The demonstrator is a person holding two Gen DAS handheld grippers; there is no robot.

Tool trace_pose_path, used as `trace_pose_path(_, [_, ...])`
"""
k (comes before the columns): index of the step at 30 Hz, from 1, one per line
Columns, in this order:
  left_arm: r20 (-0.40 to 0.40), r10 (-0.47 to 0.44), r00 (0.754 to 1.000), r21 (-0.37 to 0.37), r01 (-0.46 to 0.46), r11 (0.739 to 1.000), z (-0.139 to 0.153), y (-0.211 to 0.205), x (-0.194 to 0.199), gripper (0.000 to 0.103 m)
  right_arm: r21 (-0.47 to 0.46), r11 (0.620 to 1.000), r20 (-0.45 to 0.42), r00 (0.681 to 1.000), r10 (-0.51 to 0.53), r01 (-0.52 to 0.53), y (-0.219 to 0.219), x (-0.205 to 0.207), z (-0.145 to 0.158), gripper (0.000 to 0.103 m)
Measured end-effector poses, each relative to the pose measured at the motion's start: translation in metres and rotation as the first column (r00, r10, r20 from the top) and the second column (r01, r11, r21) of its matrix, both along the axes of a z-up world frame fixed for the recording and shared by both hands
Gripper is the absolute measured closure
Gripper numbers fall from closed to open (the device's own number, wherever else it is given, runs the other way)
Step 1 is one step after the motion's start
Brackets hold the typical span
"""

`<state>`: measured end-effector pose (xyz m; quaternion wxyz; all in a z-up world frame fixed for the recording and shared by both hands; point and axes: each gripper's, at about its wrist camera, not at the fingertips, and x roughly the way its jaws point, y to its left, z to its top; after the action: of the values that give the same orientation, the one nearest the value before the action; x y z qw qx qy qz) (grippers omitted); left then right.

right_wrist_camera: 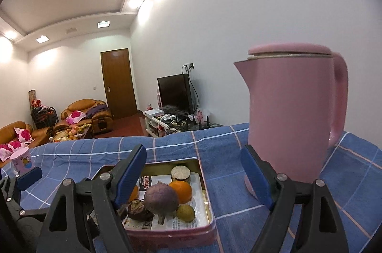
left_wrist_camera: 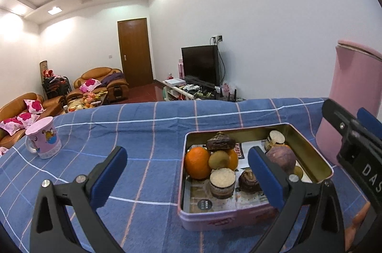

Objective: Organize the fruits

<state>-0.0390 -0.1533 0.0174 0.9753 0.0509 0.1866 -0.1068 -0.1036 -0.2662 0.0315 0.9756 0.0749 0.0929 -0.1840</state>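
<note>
A pink tin box (left_wrist_camera: 224,219) sits on the blue checked tablecloth and holds produce: an orange (left_wrist_camera: 197,162), a kiwi (left_wrist_camera: 218,159), a purple turnip (left_wrist_camera: 281,158), cut taro pieces (left_wrist_camera: 222,182) and dark dried items. My left gripper (left_wrist_camera: 188,169) is open and empty, just in front of the box, its right finger over the box. My right gripper (right_wrist_camera: 200,179) is open and empty above the box's right edge (right_wrist_camera: 210,212); the turnip (right_wrist_camera: 161,198) and an orange (right_wrist_camera: 181,191) show there.
A tall pink kettle (right_wrist_camera: 291,114) stands right of the box, close to my right gripper's right finger. A pink mug (left_wrist_camera: 44,138) stands at the table's left. Beyond the table are sofas, a door and a TV stand.
</note>
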Motion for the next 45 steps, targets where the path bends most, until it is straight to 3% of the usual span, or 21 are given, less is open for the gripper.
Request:
trace_pose_path(9, [0.034, 0.001, 0.999, -0.013, 0.0, 1.0, 0.0, 0.011, -0.014, 0.0, -0.079, 0.997, 0.038, 0.999, -0.005, 0.008, 0.019, -0.017, 0.007, 0.021])
trace_pose_path(45, [0.002, 0.012, 1.0, -0.011, -0.012, 1.0, -0.002, 0.015, -0.011, 0.0, -0.078, 0.997, 0.037, 0.999, -0.024, 0.027, 0.022, -0.02, 0.006, 0.021])
